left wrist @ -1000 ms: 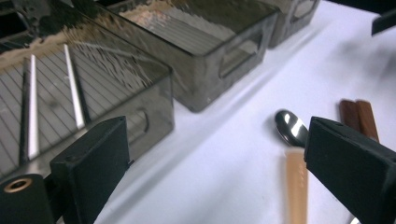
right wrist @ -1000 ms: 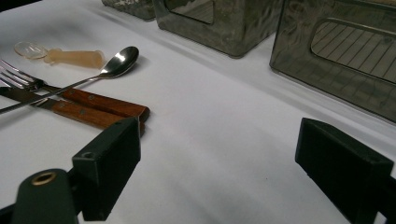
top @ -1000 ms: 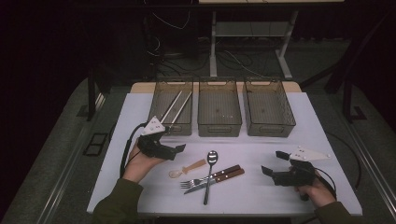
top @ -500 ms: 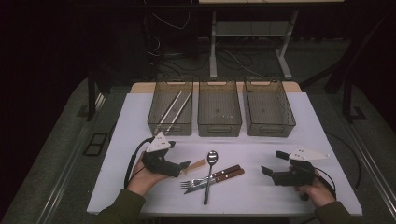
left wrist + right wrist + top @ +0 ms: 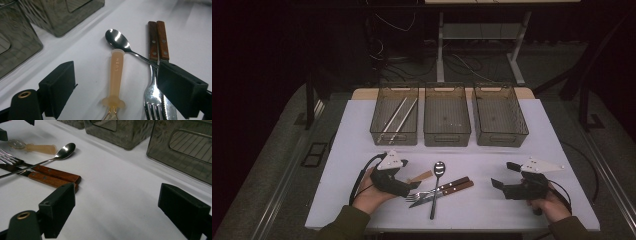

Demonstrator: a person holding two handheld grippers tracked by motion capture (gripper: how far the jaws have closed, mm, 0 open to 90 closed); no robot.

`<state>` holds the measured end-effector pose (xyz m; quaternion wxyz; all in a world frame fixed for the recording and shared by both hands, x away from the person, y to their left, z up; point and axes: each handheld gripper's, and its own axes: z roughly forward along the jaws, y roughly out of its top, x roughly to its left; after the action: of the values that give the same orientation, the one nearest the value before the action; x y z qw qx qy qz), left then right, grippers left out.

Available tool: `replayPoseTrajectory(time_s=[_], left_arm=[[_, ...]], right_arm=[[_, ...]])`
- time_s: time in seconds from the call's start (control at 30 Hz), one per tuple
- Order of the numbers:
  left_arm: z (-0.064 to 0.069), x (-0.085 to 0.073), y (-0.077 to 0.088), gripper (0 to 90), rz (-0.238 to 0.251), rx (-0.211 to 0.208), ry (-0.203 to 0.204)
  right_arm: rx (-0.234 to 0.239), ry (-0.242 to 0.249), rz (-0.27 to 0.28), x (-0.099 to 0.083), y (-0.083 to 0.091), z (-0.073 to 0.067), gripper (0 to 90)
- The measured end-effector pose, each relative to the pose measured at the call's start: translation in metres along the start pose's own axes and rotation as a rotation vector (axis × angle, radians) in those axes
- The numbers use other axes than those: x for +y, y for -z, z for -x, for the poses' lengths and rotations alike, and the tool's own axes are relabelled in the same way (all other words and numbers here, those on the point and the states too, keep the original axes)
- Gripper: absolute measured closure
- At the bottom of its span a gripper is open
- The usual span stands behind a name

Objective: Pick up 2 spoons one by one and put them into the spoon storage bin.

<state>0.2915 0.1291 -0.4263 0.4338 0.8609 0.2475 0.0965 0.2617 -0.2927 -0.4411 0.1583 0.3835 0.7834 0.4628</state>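
The left hand-held gripper stands with its jaws apart and has just been closing slightly; the pads straddle the tan-handled spoon without pressing on it. Risk, as a judgement: the gripper's right jaw sits directly over the fork and the shaft of the steel spoon, so further closure could trap or drag those utensils along with the target. A second risk is that the smooth, rounded tan handle rolls or squirts out if the pads meet it off-centre. The tan-handled spoon lies flat on the desk, roughly midway between the jaws, its handle pointing away from the gripper and its end touching or just beside the steel spoon's bowl. The wood-handled knife lies alongside the fork. The right hand-held gripper rests well apart to the right, jaws apart and empty. Three bins stand beyond; the left one holds chopsticks.
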Motion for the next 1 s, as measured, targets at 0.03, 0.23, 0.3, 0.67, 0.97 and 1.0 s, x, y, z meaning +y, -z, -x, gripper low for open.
replayPoseTrajectory(time_s=[0.03,0.23,0.3,0.67,0.97,1.0], left_arm=[[0.0,0.0,-0.001,14.7,-0.005,-0.006,-0.001],[-0.002,0.002,-0.011,26.2,-0.03,-0.033,-0.008],[-0.003,0.003,-0.014,30.8,-0.041,-0.045,-0.009],[-0.011,0.011,-0.029,44.2,-0.063,-0.075,-0.011],[-0.016,0.019,-0.044,49.3,-0.093,-0.111,-0.013],[-0.016,0.019,-0.046,49.5,-0.097,-0.115,-0.012]], right_arm=[[0.0,0.003,-0.001,0.0,-0.001,0.0,14.4],[0.001,0.001,-0.004,0.0,-0.001,0.0,14.4],[0.0,0.001,-0.002,0.0,-0.001,0.0,14.4],[0.001,-0.002,-0.003,0.0,-0.001,0.0,14.3],[-0.003,-0.005,-0.001,0.0,-0.001,0.0,14.4],[-0.003,-0.005,0.001,-0.001,-0.001,0.0,14.3]])
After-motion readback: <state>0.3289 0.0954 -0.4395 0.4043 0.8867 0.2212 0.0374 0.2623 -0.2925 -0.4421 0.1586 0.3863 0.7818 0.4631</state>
